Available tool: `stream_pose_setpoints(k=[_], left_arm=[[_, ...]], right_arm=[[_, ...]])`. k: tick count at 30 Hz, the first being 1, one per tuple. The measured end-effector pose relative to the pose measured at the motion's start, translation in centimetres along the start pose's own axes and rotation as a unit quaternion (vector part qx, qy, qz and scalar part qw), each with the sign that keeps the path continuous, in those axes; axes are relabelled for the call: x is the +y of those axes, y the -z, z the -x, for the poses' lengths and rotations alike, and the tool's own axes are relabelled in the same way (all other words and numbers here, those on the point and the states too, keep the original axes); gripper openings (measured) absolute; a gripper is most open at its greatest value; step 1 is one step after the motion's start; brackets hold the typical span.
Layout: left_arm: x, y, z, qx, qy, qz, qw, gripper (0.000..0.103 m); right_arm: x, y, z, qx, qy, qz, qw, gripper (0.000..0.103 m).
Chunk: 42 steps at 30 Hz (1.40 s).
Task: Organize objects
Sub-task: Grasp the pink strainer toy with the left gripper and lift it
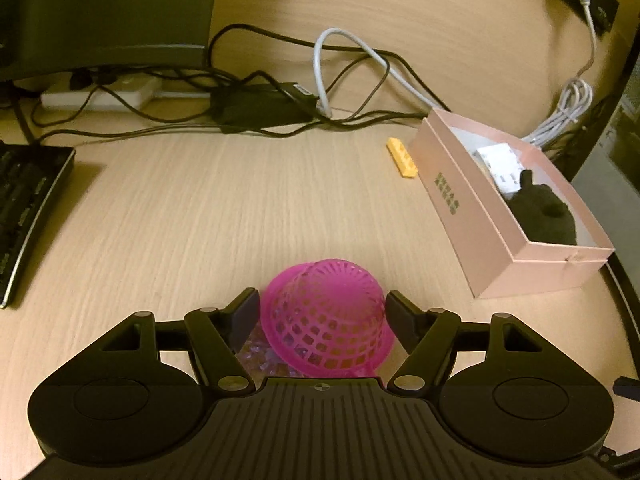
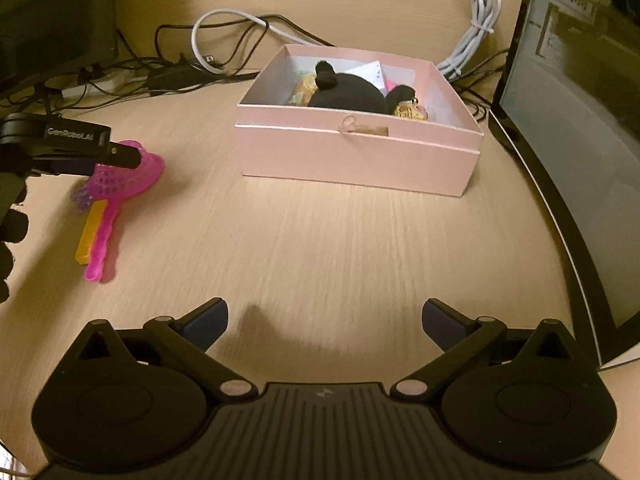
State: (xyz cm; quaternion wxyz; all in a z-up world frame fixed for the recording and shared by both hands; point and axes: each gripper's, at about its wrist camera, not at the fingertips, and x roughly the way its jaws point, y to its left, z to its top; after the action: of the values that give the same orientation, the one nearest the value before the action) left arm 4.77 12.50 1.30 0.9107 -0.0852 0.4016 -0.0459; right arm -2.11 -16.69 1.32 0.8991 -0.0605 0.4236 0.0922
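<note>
A pink plastic mesh strainer (image 1: 326,318) lies bowl-up on the wooden desk, between the fingers of my left gripper (image 1: 322,316); the pads sit close at both sides of the bowl. The right wrist view shows the strainer (image 2: 120,176), its pink handle beside a flat orange piece (image 2: 89,236), and the left gripper's fingers (image 2: 116,154) at its bowl. A pink open box (image 2: 356,148) holds a black plush toy (image 2: 352,94) and small items; it also shows in the left wrist view (image 1: 472,216). My right gripper (image 2: 324,320) is open and empty above the desk.
A small yellow block (image 1: 402,157) lies left of the box. Cables, a power strip (image 1: 100,96) and a black adapter (image 1: 260,106) run along the back. A keyboard (image 1: 24,208) is at the left. A computer case (image 2: 580,160) stands right of the box.
</note>
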Motion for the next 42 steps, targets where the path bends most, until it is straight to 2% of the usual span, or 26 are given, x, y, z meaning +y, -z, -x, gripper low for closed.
stream_pose_setpoints(k=[5,13,18,21,30,33,38,42], left_arm=[[-0.6,-0.3,-1.5,0.011,-0.028,-0.001,0.9995,0.078],[-1.4,-0.4,-2.2,-0.007,-0.046,-0.014,0.9988,0.078],[-1.3,-0.4,-2.2,-0.008,-0.041,-0.008,0.9991,0.077],[-0.6,-0.7,-2.1,-0.010,-0.017,0.016,0.9997,0.077],[-0.9,-2.5,1.5,-0.043,0.034,0.031,0.9980,0.077],[-0.3,-2.5,2.9,-0.037,0.049,0.043,0.9972,0.077],[2.2,-1.9,5.4,-0.035,0.039,0.068,0.9963,0.077],[5.2,-1.2,7.1,-0.039,0.014,0.101,0.9940,0.077]], right_arm=[[-0.1,0.2,-0.9,0.015,-0.009,-0.011,1.000,0.103],[-0.2,0.8,-1.5,0.018,-0.015,-0.018,1.000,0.103],[-0.2,1.0,-1.5,0.011,-0.016,-0.016,1.000,0.103],[-0.2,1.1,-1.4,0.008,-0.017,-0.015,1.000,0.103],[-0.3,0.9,-1.6,0.016,-0.016,-0.018,1.000,0.103],[-0.1,0.4,-1.8,0.026,-0.037,0.010,0.999,0.103],[0.4,-0.7,-1.9,0.032,-0.065,0.008,0.997,0.103],[2.0,-1.6,-1.2,0.009,-0.079,0.011,0.997,0.103]])
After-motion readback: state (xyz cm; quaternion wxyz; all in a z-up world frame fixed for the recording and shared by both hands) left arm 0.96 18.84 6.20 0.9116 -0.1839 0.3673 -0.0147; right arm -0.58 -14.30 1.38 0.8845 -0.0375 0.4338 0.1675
